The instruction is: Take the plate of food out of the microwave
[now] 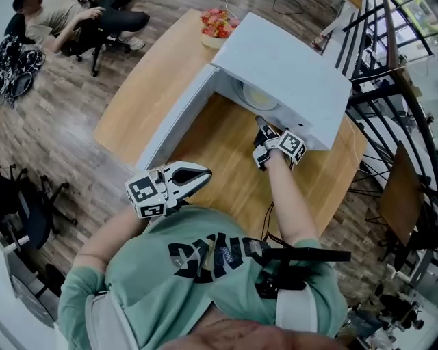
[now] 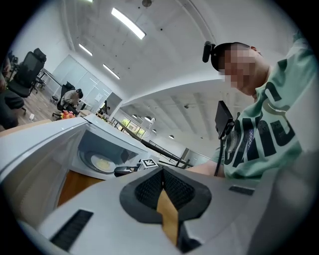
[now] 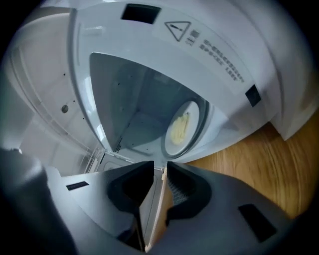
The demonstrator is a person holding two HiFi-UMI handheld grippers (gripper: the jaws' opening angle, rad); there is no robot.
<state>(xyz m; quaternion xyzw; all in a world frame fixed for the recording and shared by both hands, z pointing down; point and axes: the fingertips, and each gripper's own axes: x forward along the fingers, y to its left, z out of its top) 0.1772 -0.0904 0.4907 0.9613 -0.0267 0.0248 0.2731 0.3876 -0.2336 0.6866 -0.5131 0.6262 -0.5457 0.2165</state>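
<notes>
The white microwave (image 1: 287, 68) stands on the wooden table (image 1: 154, 75) with its door (image 1: 174, 119) swung wide to the left. Inside, on the turntable, lies a white plate (image 1: 260, 98) (image 3: 182, 128) (image 2: 102, 163) with pale yellow food. My right gripper (image 1: 262, 125) (image 3: 159, 172) sits at the front of the cavity, pointing at the plate and short of it; its jaws stand a narrow gap apart, gripping nothing. My left gripper (image 1: 198, 178) (image 2: 162, 185) is shut and empty, held back by my chest, facing the microwave.
A bowl of red food (image 1: 217, 24) sits on the table behind the microwave. A person (image 1: 68, 20) sits on an office chair at the far left. Black metal railing (image 1: 383, 102) runs along the table's right side.
</notes>
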